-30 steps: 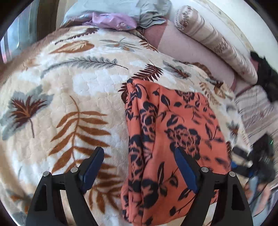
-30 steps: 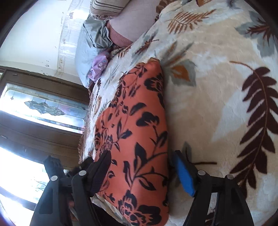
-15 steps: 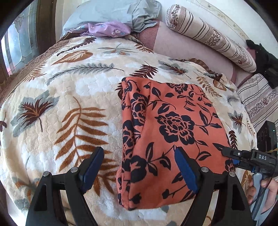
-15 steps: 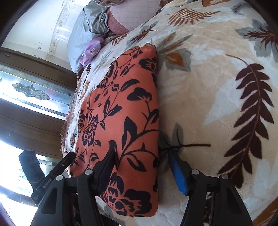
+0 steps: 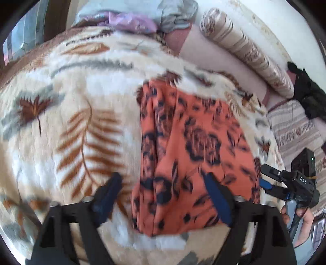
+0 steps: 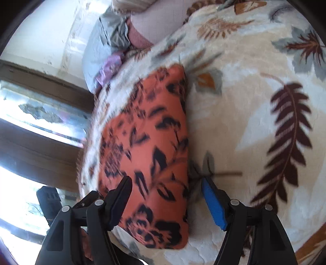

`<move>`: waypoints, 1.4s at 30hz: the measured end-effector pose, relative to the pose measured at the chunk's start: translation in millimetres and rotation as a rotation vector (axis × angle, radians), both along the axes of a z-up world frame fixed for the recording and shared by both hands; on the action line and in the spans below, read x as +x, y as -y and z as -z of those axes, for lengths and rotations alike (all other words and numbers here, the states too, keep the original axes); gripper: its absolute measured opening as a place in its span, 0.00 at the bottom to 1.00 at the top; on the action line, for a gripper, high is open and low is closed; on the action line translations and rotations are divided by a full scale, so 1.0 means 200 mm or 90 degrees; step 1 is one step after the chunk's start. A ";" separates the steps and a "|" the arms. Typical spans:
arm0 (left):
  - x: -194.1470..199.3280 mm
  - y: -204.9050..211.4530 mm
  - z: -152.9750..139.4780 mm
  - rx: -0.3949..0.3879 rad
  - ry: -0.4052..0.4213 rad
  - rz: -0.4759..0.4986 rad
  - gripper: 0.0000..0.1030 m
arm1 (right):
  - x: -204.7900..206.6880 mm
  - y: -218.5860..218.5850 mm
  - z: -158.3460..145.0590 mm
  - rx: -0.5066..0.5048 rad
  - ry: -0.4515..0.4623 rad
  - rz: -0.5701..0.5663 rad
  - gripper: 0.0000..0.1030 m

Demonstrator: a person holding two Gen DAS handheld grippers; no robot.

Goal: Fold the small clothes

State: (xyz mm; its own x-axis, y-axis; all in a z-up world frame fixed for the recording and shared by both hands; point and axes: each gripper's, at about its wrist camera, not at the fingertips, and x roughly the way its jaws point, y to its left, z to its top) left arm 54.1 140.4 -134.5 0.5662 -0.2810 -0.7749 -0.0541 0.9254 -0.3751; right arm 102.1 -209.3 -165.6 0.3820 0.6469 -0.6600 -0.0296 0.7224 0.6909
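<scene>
A bed takes up nearly all of both views, covered by a cream plush blanket [image 5: 67,114] printed with brown and grey fern leaves. Along its far side in the left wrist view lies a long striped beige bolster [image 5: 242,49], with a plain pink cushion [image 5: 216,61] just in front of it and a crumpled grey-blue cloth [image 5: 173,14] heaped beside a smaller lilac cloth [image 5: 130,19] at the far corner. A dark-framed window [image 6: 34,114] stands beyond the bed's edge in the right wrist view. The folded orange garment with black flower print [image 5: 189,146] lies flat on the blanket near the bed's near edge, a thick rolled fold along its left side; nothing rests on it. The left tool [image 5: 165,195] hangs above the garment's near left part, its black fingers with blue pads set wide apart and having just been opening, one pad over bare blanket, the other over the cloth, neither pressing. The right tool [image 6: 166,200] straddles the garment's right edge, its jaws also apart and having just widened again, the dark finger over the print and the blue pad [image 6: 214,203] over the blanket; whether they touch the fabric is lost in blur. At the right rim of the left view a hand [image 5: 303,226] grips the right tool's handle.
</scene>
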 end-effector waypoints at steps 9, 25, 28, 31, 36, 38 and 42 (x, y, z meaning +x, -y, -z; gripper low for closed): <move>0.36 0.03 0.20 -0.033 -0.078 0.053 0.68 | 0.29 -0.21 0.12 -0.061 -0.024 -0.068 0.53; 0.56 0.55 -0.31 -0.068 0.058 0.168 0.30 | 0.32 0.30 -0.55 -0.101 0.148 -0.002 0.34; 0.61 0.68 -0.25 -0.050 0.052 0.183 0.32 | 0.32 0.43 -0.51 -0.101 0.134 0.029 0.34; 0.65 0.77 -0.10 0.020 0.017 0.171 0.56 | 0.35 0.56 -0.29 -0.094 0.060 0.061 0.46; 0.57 0.71 0.01 0.058 -0.010 0.152 0.62 | 0.23 0.76 -0.04 -0.129 -0.015 0.143 0.60; 0.50 0.68 -0.04 0.058 0.018 0.142 0.62 | 0.17 0.76 -0.12 -0.145 0.022 0.155 0.60; 0.40 0.70 -0.10 0.055 0.070 0.137 0.71 | 0.13 0.65 -0.36 -0.122 0.126 0.125 0.61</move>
